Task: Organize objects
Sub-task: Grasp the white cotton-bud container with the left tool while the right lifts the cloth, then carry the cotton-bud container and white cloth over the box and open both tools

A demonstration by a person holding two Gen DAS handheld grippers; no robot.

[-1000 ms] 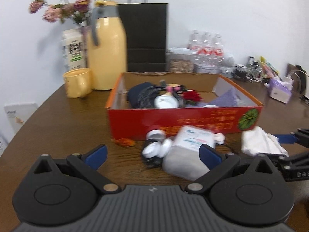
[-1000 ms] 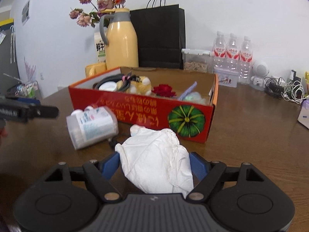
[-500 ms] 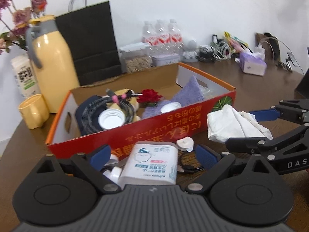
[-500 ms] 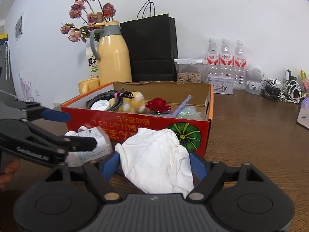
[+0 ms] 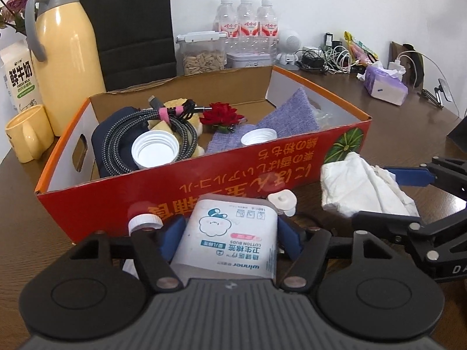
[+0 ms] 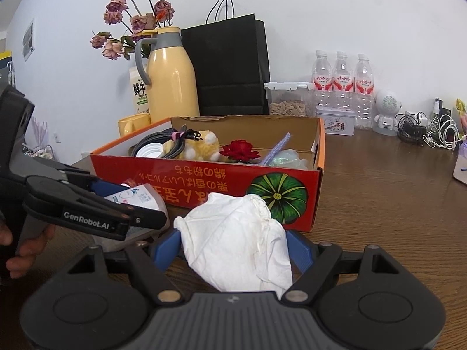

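- A dark brown wooden table [image 5: 364, 96] stands against a plain white wall [image 6: 350, 14].
- One open red cardboard box [image 5: 262, 169] sits mid-table, printed with a green pumpkin.
- Inside it: one coiled braided cable [image 5: 122, 143], two white lids [image 5: 155, 154], one red flower [image 5: 221, 115], one purple cloth [image 5: 292, 116], one yellow plush toy [image 6: 204, 145].
- Behind the box: one yellow thermos jug [image 6: 170, 78], one yellow mug [image 5: 24, 134], one milk carton [image 5: 19, 78], one black paper bag [image 6: 230, 64], three water bottles [image 6: 341, 78], one seed-filled container [image 5: 202, 54], one tin [image 6: 335, 121].
- One cotton-bud box [image 5: 230, 242] lies on the table before the red box, between the fingers of the left gripper [image 5: 230, 234], whose jaws are closing; the blue pads sit right at its sides, contact unclear.
- One crumpled white cloth [image 6: 239, 239] lies before the red box's pumpkin corner, between the wide-set pads of the right gripper [image 6: 236, 250], which touch its sides; whether they grip it cannot be told.
- A hand [image 6: 17, 250] holds the left gripper.
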